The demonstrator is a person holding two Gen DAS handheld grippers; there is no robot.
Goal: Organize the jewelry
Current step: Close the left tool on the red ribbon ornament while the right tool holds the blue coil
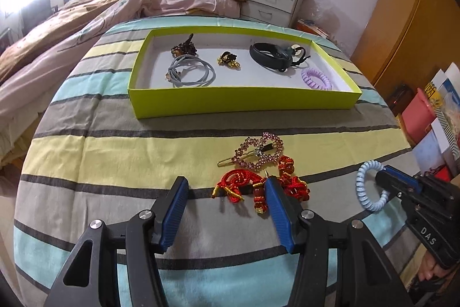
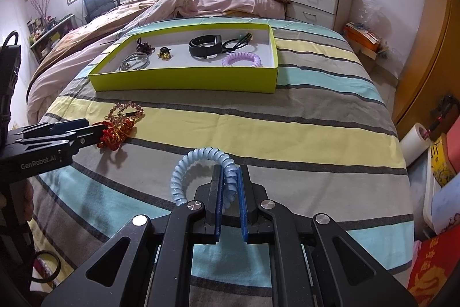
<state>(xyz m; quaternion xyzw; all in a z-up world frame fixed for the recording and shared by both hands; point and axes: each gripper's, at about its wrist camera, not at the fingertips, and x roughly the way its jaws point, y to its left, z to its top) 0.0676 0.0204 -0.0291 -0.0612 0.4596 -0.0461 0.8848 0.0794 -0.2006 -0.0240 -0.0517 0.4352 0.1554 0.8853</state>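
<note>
While your right gripper is clenched on the pale blue spiral hair tie, with the coil pinched between its two blue pads low in the middle of the right wrist frame, your left gripper stands spread wide with nothing between its fingers. In the left wrist frame the left gripper's right finger sits over the red knotted ornament, which lies on the striped cloth at lower centre; whether the finger touches it you cannot tell. Just above the red piece lies the pink rhinestone heart clip, touching or overlapping it. The lime-green box rests on the cloth in the upper middle of that frame, well apart from both grippers. Inside it, from left to right, you have a dark beaded clip, grey elastic bands, a small black-and-gold piece, a dark band and a lilac spiral tie in the box's lower right corner. The blue tie shows again at the right edge of that frame, hanging from the right gripper.
</note>
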